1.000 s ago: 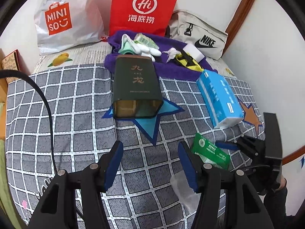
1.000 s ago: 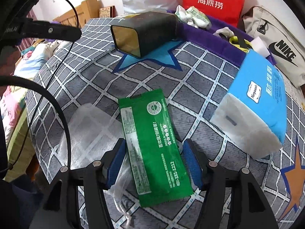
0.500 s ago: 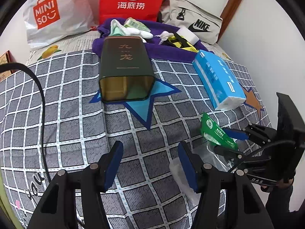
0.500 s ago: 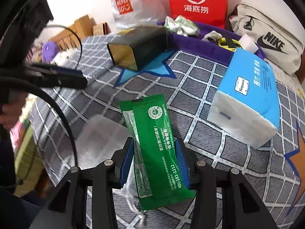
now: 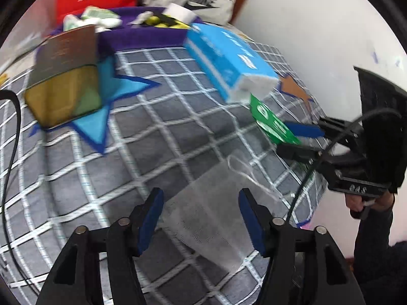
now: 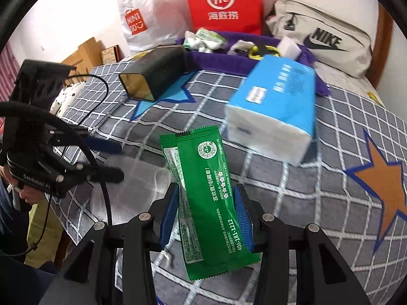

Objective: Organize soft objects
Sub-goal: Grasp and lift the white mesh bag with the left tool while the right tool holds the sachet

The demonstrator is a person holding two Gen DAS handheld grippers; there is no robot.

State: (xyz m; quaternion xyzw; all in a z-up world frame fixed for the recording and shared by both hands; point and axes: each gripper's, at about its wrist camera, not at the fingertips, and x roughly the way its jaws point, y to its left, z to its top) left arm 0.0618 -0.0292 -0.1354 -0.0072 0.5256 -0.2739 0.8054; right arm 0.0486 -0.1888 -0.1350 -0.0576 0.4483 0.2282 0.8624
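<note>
- Bedding first: we see a grey checked blanket (image 6: 292, 178) with blue and orange star patches spread over the surface, and everything sits on it.
- Our right gripper (image 6: 207, 212) is clamped on a green wet-wipe packet (image 6: 211, 185); both blue pads press its long edges, and the packet tilts up off the blanket, its serrated top end pointing toward the far wall.
- In the left wrist view that same packet (image 5: 273, 124) shows between the right gripper's fingers (image 5: 302, 129), near the white end of the tissue pack.
- Our left gripper (image 5: 201, 218) has its jaws opening, pads well apart, above a clear plastic bag (image 5: 216, 213) that lies flat on the blanket; the pads touch nothing that we can make out, though this view is blurred.
- From the right wrist view the bag (image 6: 132, 185) lies just left of the packet, with the left gripper's fingers (image 6: 106, 147) over its far edge.
- A blue tissue pack (image 6: 274, 109) lies beyond the packet, apart from it.
- A dark tin box (image 6: 155, 73) lies on its side on a blue star, open gold end toward us.
- A purple cloth (image 6: 218, 59) behind it carries small white and green items.
- Against the wall we see a red paper bag (image 6: 223, 2), a white shopping bag (image 6: 142, 15) and a beige pouch (image 6: 320, 43).
</note>
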